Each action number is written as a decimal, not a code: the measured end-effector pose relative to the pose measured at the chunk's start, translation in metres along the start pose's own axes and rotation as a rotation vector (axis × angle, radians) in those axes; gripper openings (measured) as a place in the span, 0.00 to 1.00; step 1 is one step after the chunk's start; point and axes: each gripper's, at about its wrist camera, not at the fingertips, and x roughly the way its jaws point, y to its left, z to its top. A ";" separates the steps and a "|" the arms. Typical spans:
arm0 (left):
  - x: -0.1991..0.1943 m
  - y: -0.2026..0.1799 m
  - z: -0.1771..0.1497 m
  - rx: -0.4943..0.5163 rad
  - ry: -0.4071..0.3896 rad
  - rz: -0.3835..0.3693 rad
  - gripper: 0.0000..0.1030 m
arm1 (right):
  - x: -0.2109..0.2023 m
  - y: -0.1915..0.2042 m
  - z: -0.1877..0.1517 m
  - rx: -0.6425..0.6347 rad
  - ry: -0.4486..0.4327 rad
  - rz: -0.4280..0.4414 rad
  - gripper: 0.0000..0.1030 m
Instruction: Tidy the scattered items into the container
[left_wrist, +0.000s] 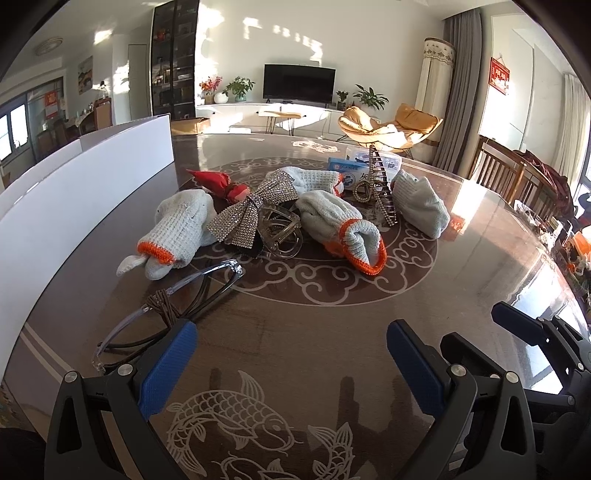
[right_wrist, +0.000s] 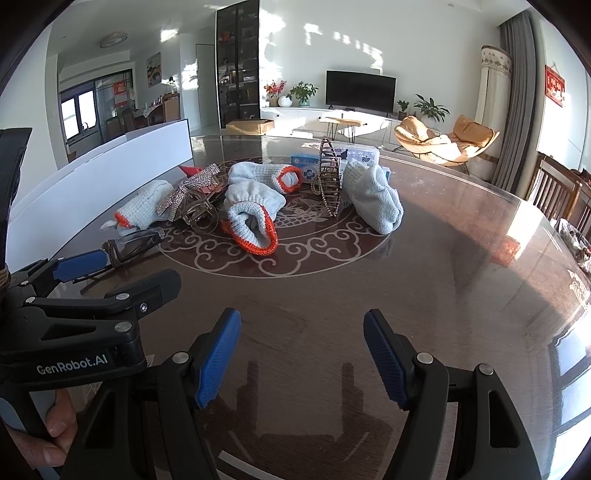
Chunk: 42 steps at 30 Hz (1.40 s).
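Along the left edge stands one white container (left_wrist: 92, 173), its inside hidden from here. On the table (left_wrist: 461, 266) beside it lies one pair of clear glasses (left_wrist: 177, 295), partly cut off behind the left gripper (left_wrist: 291, 365). Then four grey gloves with orange cuffs: the first (left_wrist: 181, 229), a second (left_wrist: 314, 181), a third (left_wrist: 340, 225), the fourth (left_wrist: 421, 203). Among them sit one rhinestone bow (left_wrist: 255, 206), one clear hair claw (left_wrist: 277, 229) and one tall metal clip (left_wrist: 376, 177). A red item (left_wrist: 210, 181) and blue boxes (left_wrist: 351, 171) are half covered. Both the left gripper and the right gripper (right_wrist: 303, 354) gape wide, holding nothing.
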 end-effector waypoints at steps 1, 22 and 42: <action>-0.003 0.001 0.000 0.005 -0.002 -0.007 1.00 | 0.000 -0.001 0.000 0.004 0.000 -0.003 0.69; -0.041 0.029 -0.008 0.187 0.071 0.083 1.00 | -0.010 -0.031 -0.004 0.184 -0.063 0.100 0.69; 0.038 0.093 0.015 0.292 0.330 -0.052 1.00 | -0.010 -0.031 -0.003 0.182 -0.060 0.108 0.69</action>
